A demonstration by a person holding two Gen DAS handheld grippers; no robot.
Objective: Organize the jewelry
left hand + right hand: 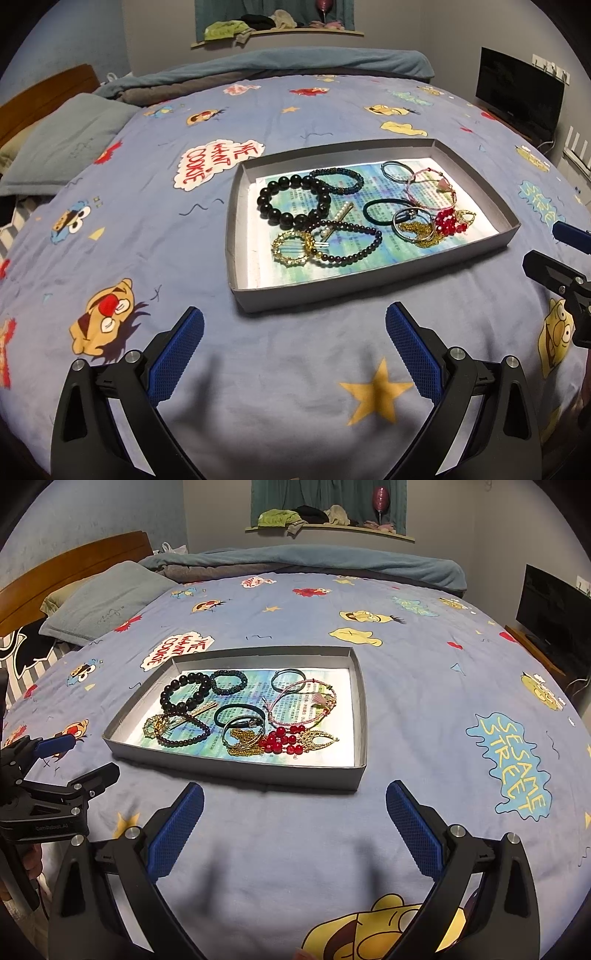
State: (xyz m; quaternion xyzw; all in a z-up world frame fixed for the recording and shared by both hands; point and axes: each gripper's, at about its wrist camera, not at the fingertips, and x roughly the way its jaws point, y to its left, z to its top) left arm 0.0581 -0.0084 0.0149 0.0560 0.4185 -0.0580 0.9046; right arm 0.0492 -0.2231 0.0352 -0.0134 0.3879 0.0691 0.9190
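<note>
While both grippers hang above the bed (147,229), a shallow grey box (236,221) sits on the patterned blue cover, lined with a printed sheet in blue and green. Inside lies a jumble of jewelry: a chunky black bead bracelet (293,199) at the far left, a dark teal beaded bracelet (338,180) just behind it, and a thin strand of dark purple beads (349,242) looped nearer the front. A gold ring-shaped piece (293,249) overlaps that strand, and a pearl hair clip (338,219) crosses it. To the right sit a dark hair tie (240,716), a pink cord bracelet (306,705), red beads (282,740) and a gold chain (243,744), tangled so closely that where one ends and the next begins is hard to tell.

The left gripper (294,332) has its blue-padded fingers spread wide with nothing between them, short of the box's near wall. The right gripper (294,812) is likewise spread and empty, near the box's front edge. Each gripper is cut off at the edge of the other's view. The print on the lining is too small to read.
</note>
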